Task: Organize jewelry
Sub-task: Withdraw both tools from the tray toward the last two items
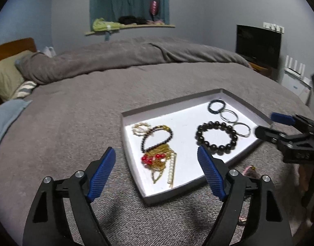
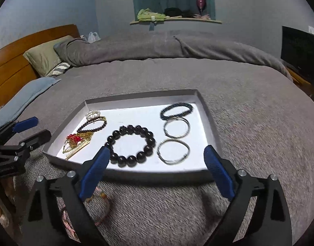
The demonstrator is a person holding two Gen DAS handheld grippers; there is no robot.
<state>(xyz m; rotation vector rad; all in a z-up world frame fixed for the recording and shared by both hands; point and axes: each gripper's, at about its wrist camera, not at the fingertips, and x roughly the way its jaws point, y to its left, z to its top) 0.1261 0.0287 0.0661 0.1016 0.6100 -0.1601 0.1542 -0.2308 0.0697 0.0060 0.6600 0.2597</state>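
Grey cardboard is forming the shallow tray [image 2: 210, 123], which is lying on the grey bedspread [image 2: 259, 133] with its white floor facing up and its long axis running across the right wrist view. Inside, a black bead bracelet [image 2: 130, 145] of large glossy round beads is lying flat near the middle. To its right, two thin silvery wire bangles [image 2: 173, 149] are sitting one behind the other, with a dark braided bracelet [image 2: 176, 110] beyond them at the far wall. At the tray's left end a tangle of gold chains [image 1: 161, 160] with red beads and a pearl strand is piling up beside a small dark-beaded bracelet [image 1: 157, 137].

The left gripper [image 1: 157, 160] is hovering above the tray's near corner, its ribbed blue pads spread wide and holding nothing. The right gripper [image 2: 157, 155] is hanging over the tray's near edge, likewise gaping and empty.

Only the right wrist view is showing clearly a pinkish cord bracelet [image 2: 103, 209] lying on the bedspread outside the tray, partly under that gripper's left finger.
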